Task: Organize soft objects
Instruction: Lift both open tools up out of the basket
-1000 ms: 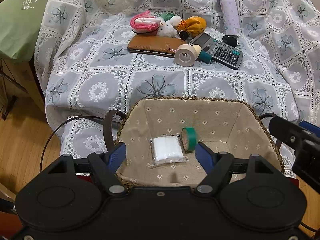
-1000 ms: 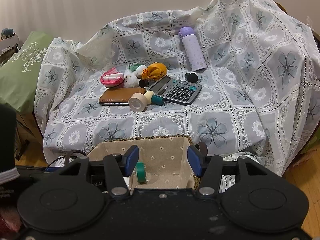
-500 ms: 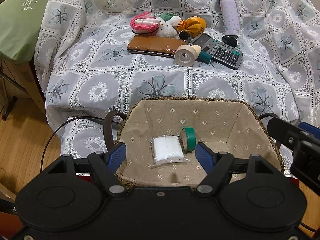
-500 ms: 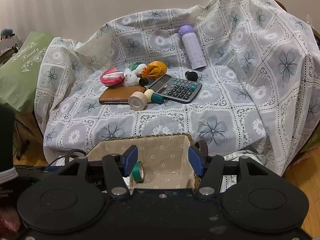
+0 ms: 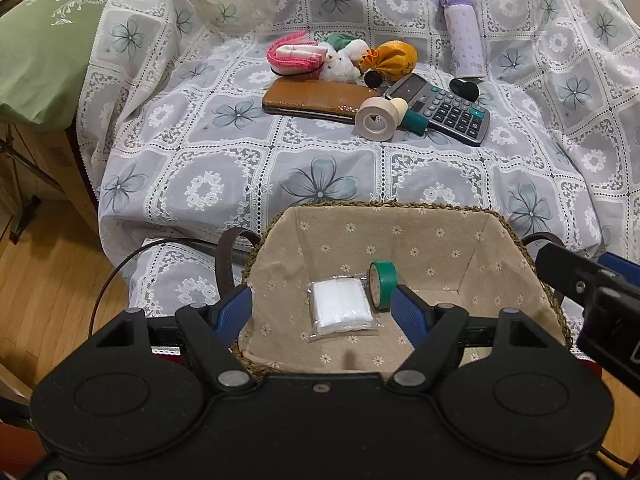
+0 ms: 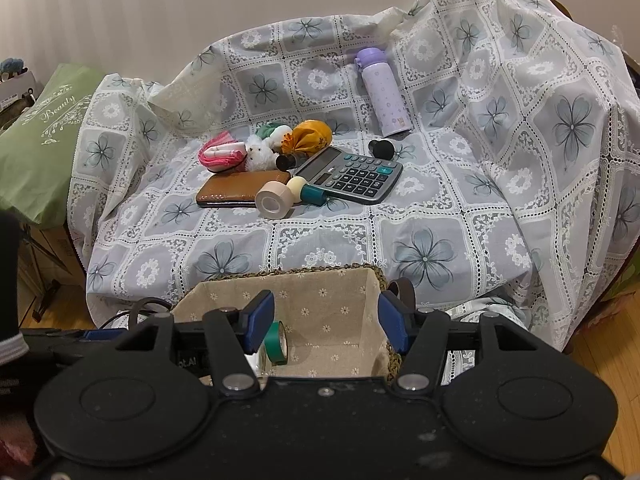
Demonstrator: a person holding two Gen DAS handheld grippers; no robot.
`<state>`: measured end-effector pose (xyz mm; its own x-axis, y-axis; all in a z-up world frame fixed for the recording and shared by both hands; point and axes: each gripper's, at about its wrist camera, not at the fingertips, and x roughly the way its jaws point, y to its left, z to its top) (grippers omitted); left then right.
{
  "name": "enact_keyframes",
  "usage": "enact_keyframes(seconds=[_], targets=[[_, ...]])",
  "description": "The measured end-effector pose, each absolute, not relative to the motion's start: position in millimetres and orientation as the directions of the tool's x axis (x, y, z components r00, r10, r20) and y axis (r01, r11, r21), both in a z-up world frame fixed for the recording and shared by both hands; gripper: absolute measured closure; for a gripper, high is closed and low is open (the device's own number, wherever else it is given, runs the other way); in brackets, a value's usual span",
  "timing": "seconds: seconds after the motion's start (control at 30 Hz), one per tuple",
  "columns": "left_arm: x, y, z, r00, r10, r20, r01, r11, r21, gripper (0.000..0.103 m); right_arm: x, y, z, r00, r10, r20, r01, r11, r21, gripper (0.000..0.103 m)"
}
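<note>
The soft white toy (image 5: 340,65) lies far ahead of the left gripper (image 5: 322,312), up on the flowered cloth (image 5: 320,176), in a little heap with a pink bundle (image 5: 292,56) and an orange pouch (image 5: 390,60). Right under this gripper sits a basket (image 5: 400,206) with a spotted cloth inside. In the basket, between the blue fingers (image 5: 234,312), lies a flat white packet (image 5: 340,308) with its long side pointing away from the gripper. A green tape roll (image 5: 382,282) stands on its edge just beside the packet. The left gripper is open and holds nothing. Ahead of the basket on the cloth lie a brown wallet (image 5: 316,98), long side going left to right, a pale tape roll (image 5: 376,120), a calculator (image 5: 444,110) and a purple bottle (image 5: 464,36). In the right wrist view, the white toy (image 6: 260,152) is again far ahead of the right gripper (image 6: 326,322), a bit to its left, next to the pink bundle (image 6: 222,154) and the orange pouch (image 6: 310,134). The basket (image 6: 320,272) is just below this gripper, and the green tape roll (image 6: 276,342) stands inside near the left finger. The right gripper is also open with nothing between its fingers. The purple bottle (image 6: 382,92) lies on the sloped cloth (image 6: 440,240) with its cap pointing away from the gripper.
</note>
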<state>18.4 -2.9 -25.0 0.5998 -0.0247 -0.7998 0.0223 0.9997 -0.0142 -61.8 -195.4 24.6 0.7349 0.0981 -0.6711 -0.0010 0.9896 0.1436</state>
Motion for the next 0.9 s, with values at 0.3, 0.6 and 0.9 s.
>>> enact_keyframes(seconds=[0.3,0.6,0.9], targets=[[15.9,-1.1,-17.6,0.649,0.020,-0.761,-0.009,1.000,0.018,0.029,-58.5,-197.9,22.1,0.723,0.103,-0.683,0.009,0.987,0.159,0.045],[16.8,-3.8,-20.9,0.641,0.028,-0.767,-0.002,0.999,0.034,0.029,-52.3,-196.9,19.6,0.708,0.109,-0.698,0.007,0.987,0.161,0.044],[17.4,-5.2,-23.7,0.632,0.031,-0.774,0.002,0.999,0.042,0.028,-48.8,-196.7,15.7,0.693,0.108,-0.712,0.015,0.986,0.165,0.044]])
